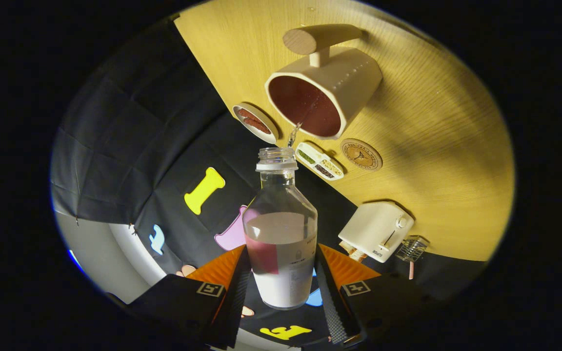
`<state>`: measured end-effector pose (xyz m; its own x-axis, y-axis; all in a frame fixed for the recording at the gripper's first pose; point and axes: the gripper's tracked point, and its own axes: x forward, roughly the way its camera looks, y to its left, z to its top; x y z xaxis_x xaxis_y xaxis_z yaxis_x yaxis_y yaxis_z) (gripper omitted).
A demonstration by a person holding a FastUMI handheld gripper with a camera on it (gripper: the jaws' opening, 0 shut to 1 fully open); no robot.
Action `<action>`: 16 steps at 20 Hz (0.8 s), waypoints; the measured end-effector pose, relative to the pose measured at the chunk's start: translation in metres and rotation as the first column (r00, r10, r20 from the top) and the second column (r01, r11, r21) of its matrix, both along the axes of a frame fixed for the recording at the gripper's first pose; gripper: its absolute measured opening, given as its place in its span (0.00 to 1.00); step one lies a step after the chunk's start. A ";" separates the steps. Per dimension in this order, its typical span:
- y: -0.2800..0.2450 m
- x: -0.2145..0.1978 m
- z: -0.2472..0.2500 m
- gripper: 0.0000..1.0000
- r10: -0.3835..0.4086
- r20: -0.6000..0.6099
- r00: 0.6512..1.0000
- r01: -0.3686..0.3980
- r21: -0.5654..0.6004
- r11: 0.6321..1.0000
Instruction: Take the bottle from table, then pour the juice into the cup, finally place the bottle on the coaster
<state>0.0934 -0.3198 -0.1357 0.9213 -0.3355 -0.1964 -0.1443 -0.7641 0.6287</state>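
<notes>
**Pouring into the cup**

My gripper was clamped on the bottle, both fingers pressing its sides. The bottle was tipped, its open neck aimed at the cup, and a thin stream ran from its mouth into the cup. The coaster lay just beside the cup on the desk. Near the desk's edge stood a toaster, its small lettering too blurred to read.

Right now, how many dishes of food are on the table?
2. A round dish sits beside the cup, just past the bottle held in the tongs. A divided tray lies between the cup and the coaster. The cup may hide others.
</notes>
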 end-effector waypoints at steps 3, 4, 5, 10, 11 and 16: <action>-0.008 -0.001 -0.005 0.72 -0.031 0.012 0.999 0.031 0.068 0.997; -0.012 -0.002 -0.006 0.72 -0.046 0.017 0.999 0.045 0.094 0.995; -0.016 -0.003 -0.008 0.72 -0.064 0.020 0.998 0.062 0.117 0.991; -0.027 -0.005 -0.016 0.72 -0.086 0.017 0.996 0.082 0.165 0.983; -0.030 -0.004 -0.019 0.72 -0.093 0.016 0.996 0.088 0.171 0.981; -0.033 -0.007 -0.025 0.72 -0.101 -0.004 0.995 0.100 0.155 0.983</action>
<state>0.0869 -0.3530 -0.1610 0.8853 -0.3922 -0.2498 -0.2273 -0.8336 0.5034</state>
